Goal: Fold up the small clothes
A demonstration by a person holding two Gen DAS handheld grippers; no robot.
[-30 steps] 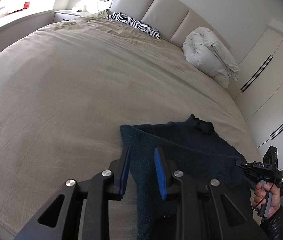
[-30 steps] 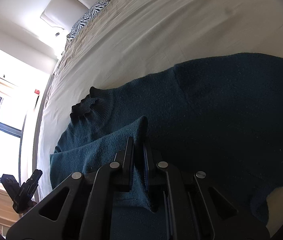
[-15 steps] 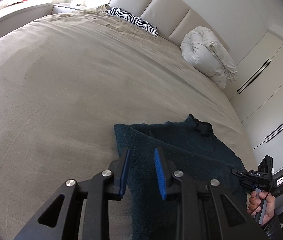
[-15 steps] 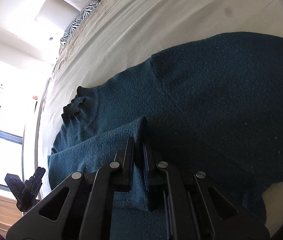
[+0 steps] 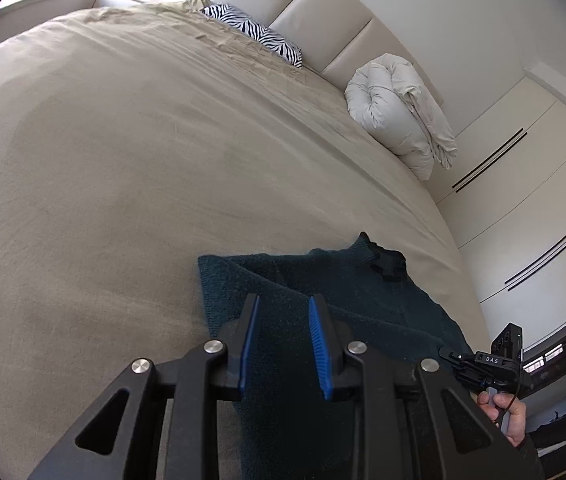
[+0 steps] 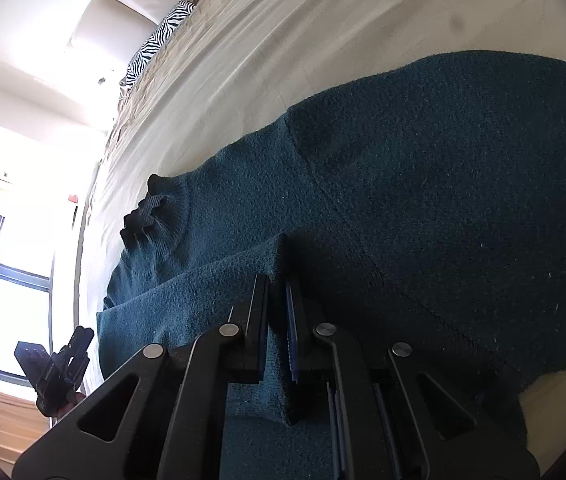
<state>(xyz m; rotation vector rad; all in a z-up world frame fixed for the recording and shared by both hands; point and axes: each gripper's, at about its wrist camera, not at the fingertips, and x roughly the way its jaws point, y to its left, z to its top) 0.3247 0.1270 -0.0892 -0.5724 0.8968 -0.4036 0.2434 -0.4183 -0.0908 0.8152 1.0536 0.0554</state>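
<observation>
**Dark teal sweater on the bed, fold pinched on the right**

Lies spread on the beige bed (image 5: 131,152), near its foot edge: a dark teal knitted sweater (image 6: 423,184), ribbed collar (image 6: 145,216) bunched and pointing toward the window side in the right wrist view. Seen also in the left wrist view (image 5: 343,292), with the collar (image 5: 387,264) toward the wardrobe side and one straight edge facing the open bedspread.

Left hand-held gripper (image 5: 283,344): jaws parted, blue pads (image 5: 248,344) well apart, nothing between them; hovers over the sweater's near corner, whether touching the knit cannot be told. Appears small at the lower left of the right wrist view (image 6: 57,364).

Right hand-held gripper (image 6: 277,324): jaws drawn close together, clamped on a raised fold of the sweater, with knit standing up in a ridge just ahead of the fingertips and running down between the fingers. Visible too at the lower right of the left wrist view (image 5: 483,364), held in the person's hand (image 5: 503,412) just beyond the sweater's edge.

Farther up the bed: a zebra-print pillow (image 5: 255,36) against the padded headboard (image 5: 323,12), and a rolled white duvet (image 5: 399,108) beside it. White wardrobe doors (image 5: 523,200) along the far side.
</observation>
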